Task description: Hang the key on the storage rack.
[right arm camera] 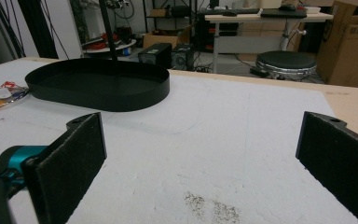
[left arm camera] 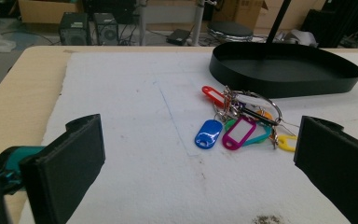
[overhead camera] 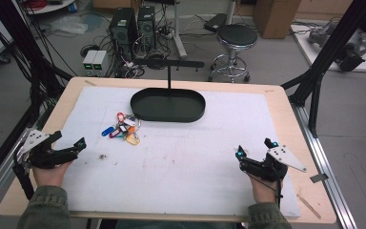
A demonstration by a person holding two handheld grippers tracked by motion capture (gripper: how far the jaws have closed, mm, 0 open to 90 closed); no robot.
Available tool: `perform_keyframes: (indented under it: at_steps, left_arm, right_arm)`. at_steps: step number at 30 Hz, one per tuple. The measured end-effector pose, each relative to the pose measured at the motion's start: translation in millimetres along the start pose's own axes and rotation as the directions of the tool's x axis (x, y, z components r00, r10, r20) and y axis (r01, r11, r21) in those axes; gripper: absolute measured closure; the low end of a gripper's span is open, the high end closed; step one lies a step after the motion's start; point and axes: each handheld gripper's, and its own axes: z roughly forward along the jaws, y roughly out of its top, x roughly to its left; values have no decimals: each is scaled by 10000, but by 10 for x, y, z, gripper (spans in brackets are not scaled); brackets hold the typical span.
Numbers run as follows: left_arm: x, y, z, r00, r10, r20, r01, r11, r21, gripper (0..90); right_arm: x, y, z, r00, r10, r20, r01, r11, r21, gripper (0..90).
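A person sits at a table covered by a white foam mat [overhead camera: 195, 157], a two-jaw gripper in each hand. Nothing appears to have been started: both grippers rest near the front edge, well apart from everything else.

The left gripper [overhead camera: 69, 144] sits at the mat's left edge, its jaws spread wide and holding nothing. The right gripper [overhead camera: 255, 151] sits near the front right, jaws likewise wide apart and empty.

The bunch of key tags [left arm camera: 240, 126] lies flat on the mat, untouched, just in front of one black oval tray [overhead camera: 167, 105], close to its left end but apart from it. A thin black post rises from the tray. Judging from the layout, picking up the bunch and placing or hanging it at the tray is all left to do.

Counted: one tray, one bunch. About six tags show (red, blue, magenta, teal, yellow and orange), though they overlap, so the count is uncertain.
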Motion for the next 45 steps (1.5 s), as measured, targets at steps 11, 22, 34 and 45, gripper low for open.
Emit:
perform_keyframes:
  at_steps: [11,22,34,45]
  left_arm:
    - [-18,-2,43,9998,-116,186,113,9998,156,23]
    - [-54,38,128,9998,125,126,-133,9978,655,23]
    - [-97,158,353,9982,361,471,-409,9936,1052,23]
    - [-128,258,549,9959,321,851,-433,9902,1325,23]
  right_arm:
    - [1,-4,30,9999,43,125,-43,10000,-16,5]
    - [-46,-5,26,9988,338,348,-342,9994,100,5]
    - [-39,-7,44,9988,298,401,-306,9993,192,5]
    - [-52,-8,50,9985,425,353,-431,9989,169,5]
